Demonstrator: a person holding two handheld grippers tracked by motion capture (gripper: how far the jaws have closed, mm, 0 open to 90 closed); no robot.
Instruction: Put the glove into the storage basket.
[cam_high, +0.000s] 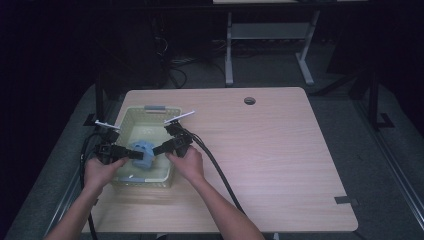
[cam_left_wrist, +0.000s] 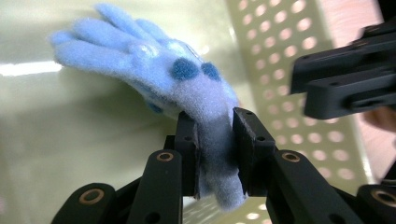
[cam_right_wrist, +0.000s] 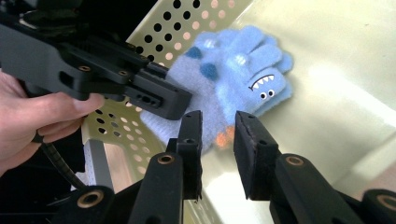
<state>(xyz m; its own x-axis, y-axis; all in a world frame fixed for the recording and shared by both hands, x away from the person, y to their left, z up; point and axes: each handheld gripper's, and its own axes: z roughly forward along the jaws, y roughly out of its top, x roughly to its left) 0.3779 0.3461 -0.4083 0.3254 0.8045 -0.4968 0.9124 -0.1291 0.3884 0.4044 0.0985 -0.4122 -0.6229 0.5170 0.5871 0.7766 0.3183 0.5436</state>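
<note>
A fuzzy light-blue glove (cam_high: 142, 151) with dark blue spots and a monster face lies in a pale green perforated basket (cam_high: 128, 116) on the left of the table. My left gripper (cam_high: 131, 155) is shut on the glove's cuff; in the left gripper view its jaws (cam_left_wrist: 215, 128) pinch the cuff while the glove (cam_left_wrist: 154, 70) hangs out over the basket floor. My right gripper (cam_high: 158, 148) reaches in from the other side. In the right gripper view its jaws (cam_right_wrist: 217, 128) stand open just short of the glove (cam_right_wrist: 238, 79), near the orange edge, with the left gripper (cam_right_wrist: 159, 99) beside it.
The basket's perforated wall (cam_left_wrist: 280, 46) stands close behind both grippers. A wooden table (cam_high: 260, 150) stretches bare to the right, with a cable hole (cam_high: 249, 100) at the back. Cables trail from both grippers toward the front edge. A desk frame (cam_high: 270, 45) stands beyond.
</note>
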